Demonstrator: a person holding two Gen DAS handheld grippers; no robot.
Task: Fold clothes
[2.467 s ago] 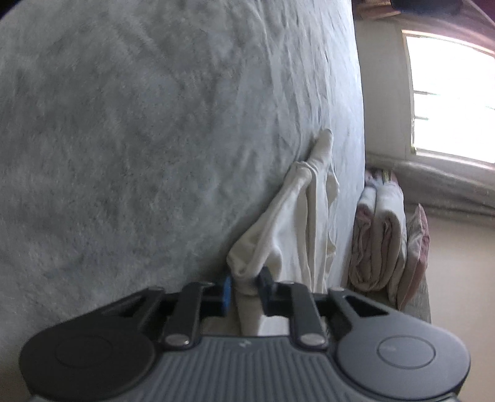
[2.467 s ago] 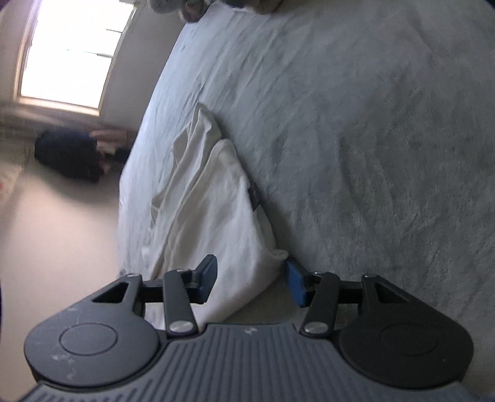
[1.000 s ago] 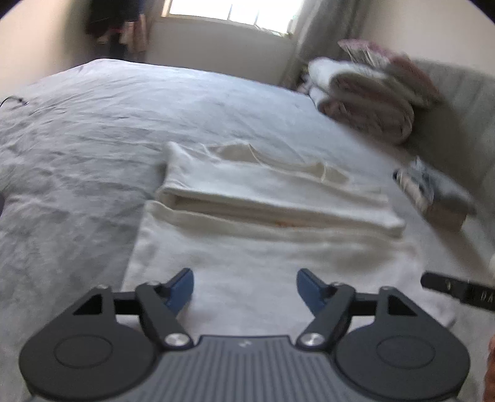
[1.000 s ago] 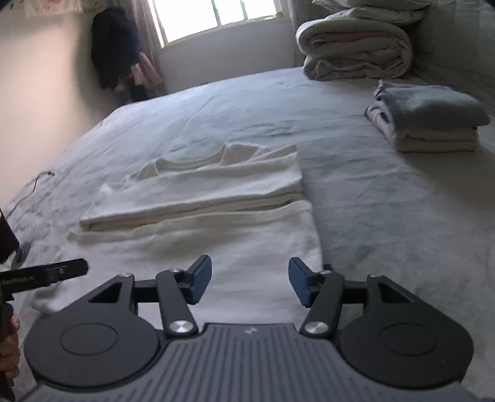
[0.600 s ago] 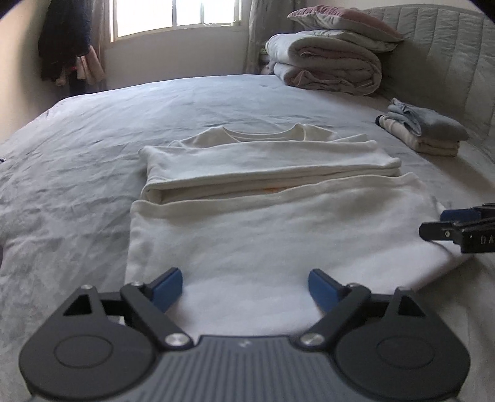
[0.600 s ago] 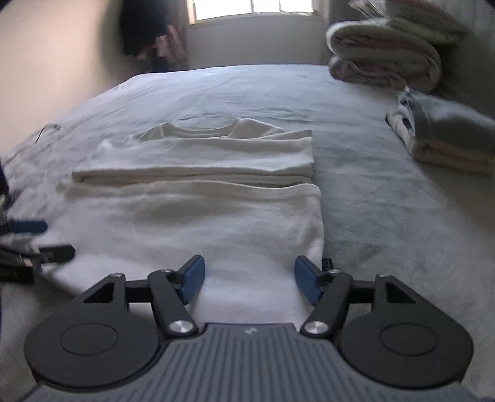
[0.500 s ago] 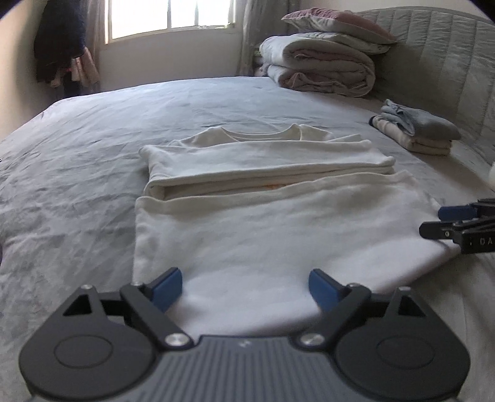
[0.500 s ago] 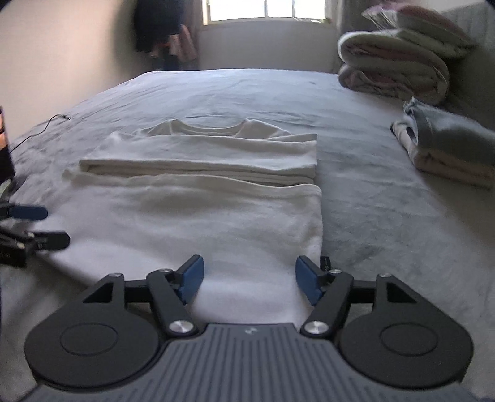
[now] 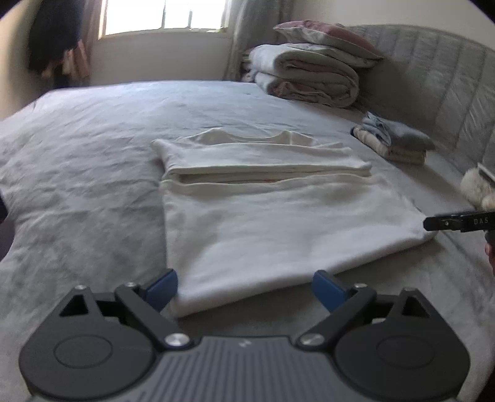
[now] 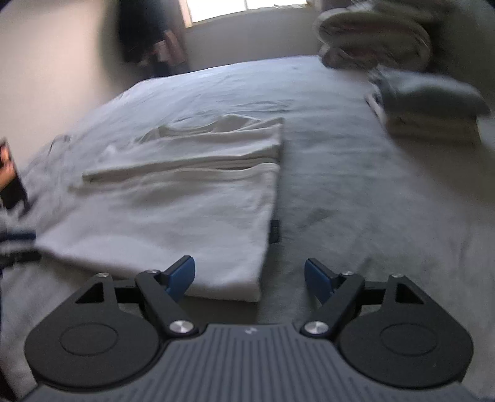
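Both grippers have let go since a moment ago: the cream shirt that hung from them now lies flat, partly folded, on the grey bed. Left gripper and right gripper are spreading wider, empty, at its near corners.

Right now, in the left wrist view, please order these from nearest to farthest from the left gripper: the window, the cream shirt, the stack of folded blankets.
Measured from the left gripper, whose jaws are opening with nothing gripped:
1. cream shirt, just ahead on the bed.
2. stack of folded blankets, far right, by the headboard.
3. window, on the back wall, upper left.
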